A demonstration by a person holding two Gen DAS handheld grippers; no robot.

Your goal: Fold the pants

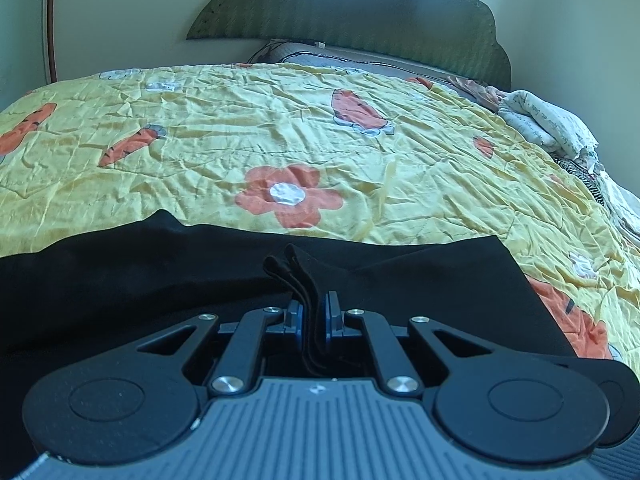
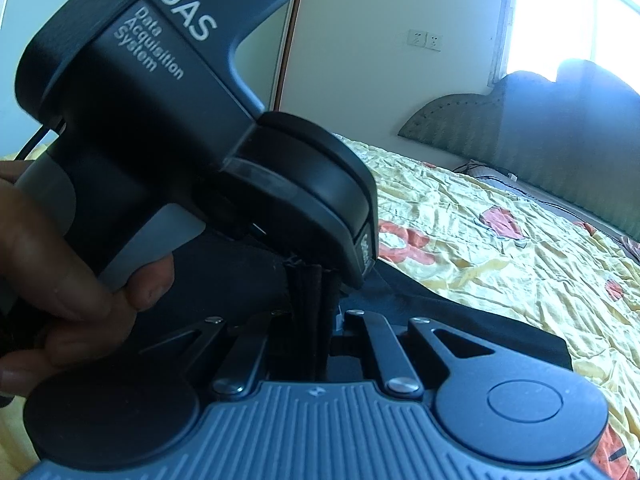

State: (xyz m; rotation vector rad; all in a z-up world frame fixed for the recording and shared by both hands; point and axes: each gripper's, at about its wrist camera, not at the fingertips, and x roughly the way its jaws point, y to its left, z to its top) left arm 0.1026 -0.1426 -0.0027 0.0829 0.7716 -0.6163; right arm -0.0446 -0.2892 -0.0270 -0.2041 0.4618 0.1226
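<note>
Here, left to right, with the pants as the landmark:

Left hand-held gripper (image 1: 311, 312): closed on the pants; several layers of black hem stand pinched upright between its blue pads and stick out past the tips.

Pants (image 1: 440, 280): black, spread flat over the near part of the bed, directly under and ahead of the left hand-held gripper. The cloth runs out of the left wrist view on the left and ends in a straight edge and a square corner on the right.

Person's hand (image 2: 60, 280): left of the pinched cloth in the right wrist view, wrapped round the grey handle of the left hand-held gripper, whose body is marked "DAS".

Right hand-held gripper (image 2: 316, 312): closed on a black fold of the pants that rises upright between its fingers; it sits just beside and below the other tool's head, nearly touching.

Bedspread (image 1: 280, 128): yellow with orange flowers and carrots, wrinkled, bare beyond the far edge of the pants all the way to the headboard.

Headboard (image 1: 360, 20): dark and scalloped, well beyond the pants, against the wall.

Bedding pile (image 1: 552, 120): crumpled pale cloth, far right of the pants at the bed's edge.

Window (image 2: 580, 12): bright, far right beyond the pants.
</note>
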